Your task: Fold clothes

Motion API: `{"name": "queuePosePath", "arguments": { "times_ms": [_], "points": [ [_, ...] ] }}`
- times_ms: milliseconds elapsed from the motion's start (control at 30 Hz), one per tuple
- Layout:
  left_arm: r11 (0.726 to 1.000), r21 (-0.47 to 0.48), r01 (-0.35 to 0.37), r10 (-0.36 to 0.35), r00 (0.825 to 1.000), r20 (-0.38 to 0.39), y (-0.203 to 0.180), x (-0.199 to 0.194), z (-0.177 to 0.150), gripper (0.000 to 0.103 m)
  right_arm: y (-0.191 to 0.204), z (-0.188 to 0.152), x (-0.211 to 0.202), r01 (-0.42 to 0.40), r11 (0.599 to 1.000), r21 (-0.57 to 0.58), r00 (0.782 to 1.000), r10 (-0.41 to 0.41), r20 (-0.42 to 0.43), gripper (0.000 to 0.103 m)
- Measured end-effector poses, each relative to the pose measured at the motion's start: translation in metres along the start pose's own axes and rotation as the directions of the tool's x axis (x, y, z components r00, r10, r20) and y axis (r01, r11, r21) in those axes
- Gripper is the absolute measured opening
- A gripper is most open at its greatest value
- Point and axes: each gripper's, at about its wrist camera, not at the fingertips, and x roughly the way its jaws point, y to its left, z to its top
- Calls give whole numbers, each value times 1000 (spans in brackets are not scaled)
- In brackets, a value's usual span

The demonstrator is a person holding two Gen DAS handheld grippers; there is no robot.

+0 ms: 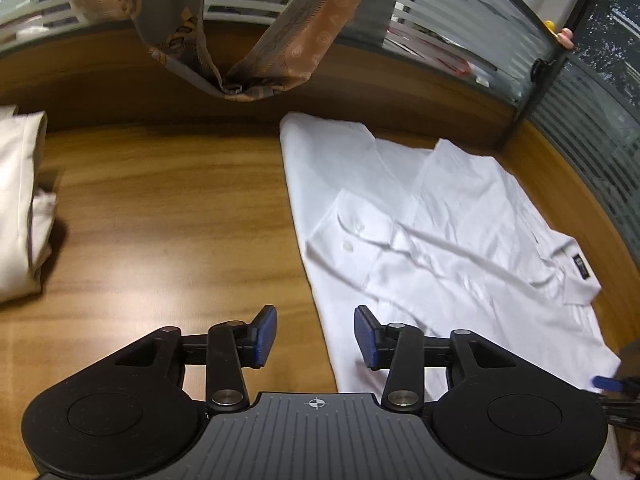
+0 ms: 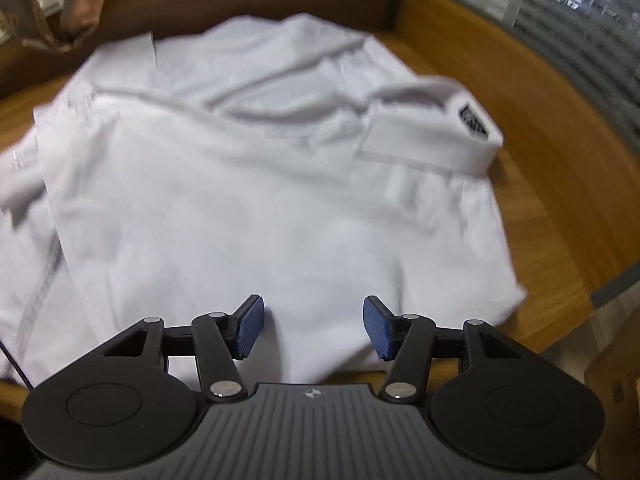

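Two views are given. From the left wrist, a wooden desk (image 1: 160, 216) is seen, bounded by a striped glass partition (image 1: 472, 8); a patterned brown scarf (image 1: 256, 40) hangs above it. A white polo shirt (image 1: 440, 232) is spread on the right, its collar (image 1: 576, 280) turned rightward, long axis diagonal. The left gripper (image 1: 315, 336) is held released, empty. From the right wrist, the right gripper (image 2: 314, 326) is likewise parted, over the shirt's near edge.

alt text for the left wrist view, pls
The left gripper, fingers open and empty, hovers at the edge of a white polo shirt lying on a wooden table. Another pale garment sits far left; a brown patterned cloth hangs behind.
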Motion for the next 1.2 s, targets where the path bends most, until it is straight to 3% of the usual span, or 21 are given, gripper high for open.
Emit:
{"name": "queuePosePath", "arguments": {
  "times_ms": [233,367,400,533,733,967,1200],
  "points": [
    [995,39,90,-85,988,-126,-11,2,-34,48,7,-4,-11,-4,1000,-2,1000,4,6,66],
    [989,60,135,-123,977,-176,-19,7,-49,52,27,2,-30,-12,1000,-14,1000,12,9,91],
    [988,62,144,-131,975,-181,-19,9,-50,54,33,4,-34,-15,1000,-10,1000,15,2,92],
    [981,75,177,-161,970,-182,-15,12,-47,55,62,8,-51,-43,999,-1,999,43,6,92],
    [968,157,198,-172,971,-168,-4,9,-17,59,111,19,-70,-60,998,2,997,60,48,92],
    [969,189,158,-140,984,-106,27,1,21,60,148,30,-77,-79,996,38,994,75,79,91],
    [970,184,158,-147,986,-72,46,18,57,60,191,40,-61,-197,975,107,979,190,76,76]
  ]
}}
